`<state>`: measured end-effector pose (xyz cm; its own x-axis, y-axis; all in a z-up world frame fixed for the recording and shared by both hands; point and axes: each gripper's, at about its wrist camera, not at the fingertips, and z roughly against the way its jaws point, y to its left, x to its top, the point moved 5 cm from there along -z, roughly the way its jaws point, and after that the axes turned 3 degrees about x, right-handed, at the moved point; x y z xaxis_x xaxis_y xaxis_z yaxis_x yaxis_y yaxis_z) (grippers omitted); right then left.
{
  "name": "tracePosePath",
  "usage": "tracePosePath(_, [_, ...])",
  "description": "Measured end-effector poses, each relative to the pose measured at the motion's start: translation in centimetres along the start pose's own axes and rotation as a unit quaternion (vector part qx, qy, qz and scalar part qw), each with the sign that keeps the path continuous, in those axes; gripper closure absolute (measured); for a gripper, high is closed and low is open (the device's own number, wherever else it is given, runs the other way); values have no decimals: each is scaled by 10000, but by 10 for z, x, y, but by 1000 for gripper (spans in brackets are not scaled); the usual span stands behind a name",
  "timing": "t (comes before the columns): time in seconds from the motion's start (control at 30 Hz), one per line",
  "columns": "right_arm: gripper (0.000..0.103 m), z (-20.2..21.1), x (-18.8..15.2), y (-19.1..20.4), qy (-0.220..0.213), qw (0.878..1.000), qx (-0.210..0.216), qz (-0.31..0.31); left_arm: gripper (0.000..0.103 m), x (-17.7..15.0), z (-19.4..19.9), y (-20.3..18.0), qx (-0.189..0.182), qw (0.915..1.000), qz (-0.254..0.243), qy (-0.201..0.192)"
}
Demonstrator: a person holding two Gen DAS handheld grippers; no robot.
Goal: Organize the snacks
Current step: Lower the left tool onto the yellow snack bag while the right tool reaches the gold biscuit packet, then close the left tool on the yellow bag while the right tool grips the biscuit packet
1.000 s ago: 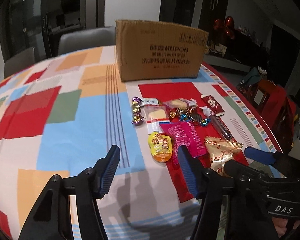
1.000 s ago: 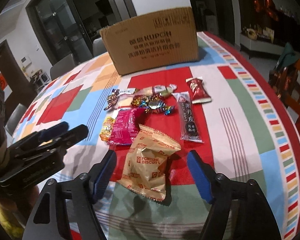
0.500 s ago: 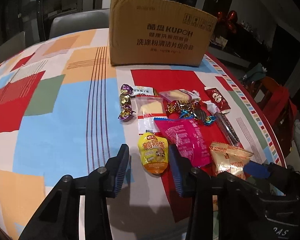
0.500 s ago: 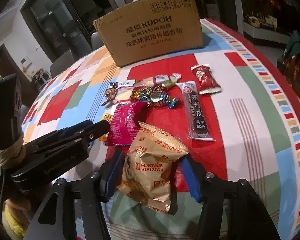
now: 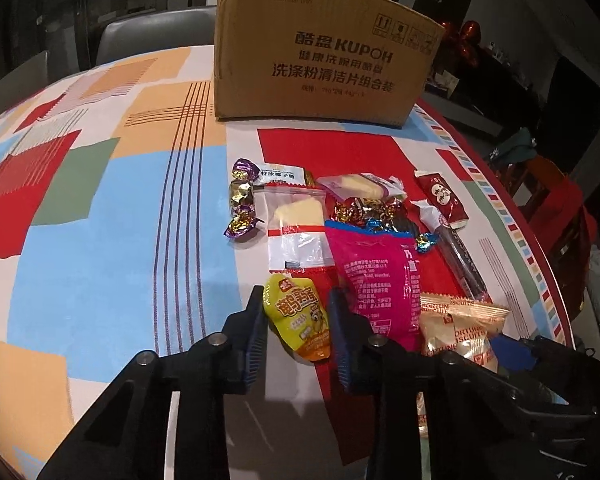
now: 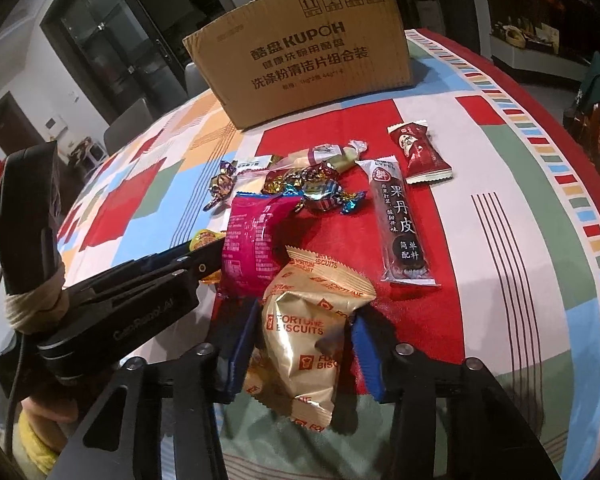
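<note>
Left tongs (image 5: 296, 328): closing around the yellow pouch (image 5: 298, 322) at lower centre of the left view, blue pads just meeting its two edges, pouch lying flat on the tablecloth (image 5: 100, 240).
Right tongs (image 6: 304, 344): closing on the gold biscuit bag (image 6: 308, 328) at lower centre of the right view, pads pressing into its sides and creasing the foil.
Left tongs seen from the right view (image 6: 140, 292): reaching in from the lower left, tip sitting over the yellow pouch (image 6: 204, 238) beside the pink packet (image 6: 252, 248).
Pink packet (image 5: 376, 276): lying just right of the yellow pouch, between it and the biscuit bag (image 5: 464, 324).
Clear wrapper with a pale bar (image 5: 296, 224): lying above the yellow pouch, at mid frame in the left view.
Foil candies (image 5: 242, 204): clustering left of the clear wrapper, more (image 6: 316, 188) bunching above the pink packet.
Long dark bar (image 6: 400, 220): lying right of centre in the right view, apart from the biscuit bag.
Small red packet (image 6: 420, 152): resting upper right of the dark bar.
Cardboard box (image 5: 324, 56): standing at top centre, behind all the snacks.
</note>
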<state>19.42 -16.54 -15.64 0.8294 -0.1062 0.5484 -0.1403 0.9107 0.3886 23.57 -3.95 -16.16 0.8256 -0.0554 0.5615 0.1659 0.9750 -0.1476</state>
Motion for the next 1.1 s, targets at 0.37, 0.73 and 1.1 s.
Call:
tracePosePath(0.37, [58, 13, 1, 7, -223, 9995, 5, 214, 81, -6, 24, 0, 43, 9999, -10, -119])
tracePosePath(0.73, [58, 53, 17, 13, -841, 9954, -109, 452, 81, 2, 76, -13, -77, 9982, -93, -591])
tracePosePath(1.1, [58, 101, 58, 17, -1489, 9858, -112, 770, 81, 35, 121, -34, -86, 9927, -397, -1137])
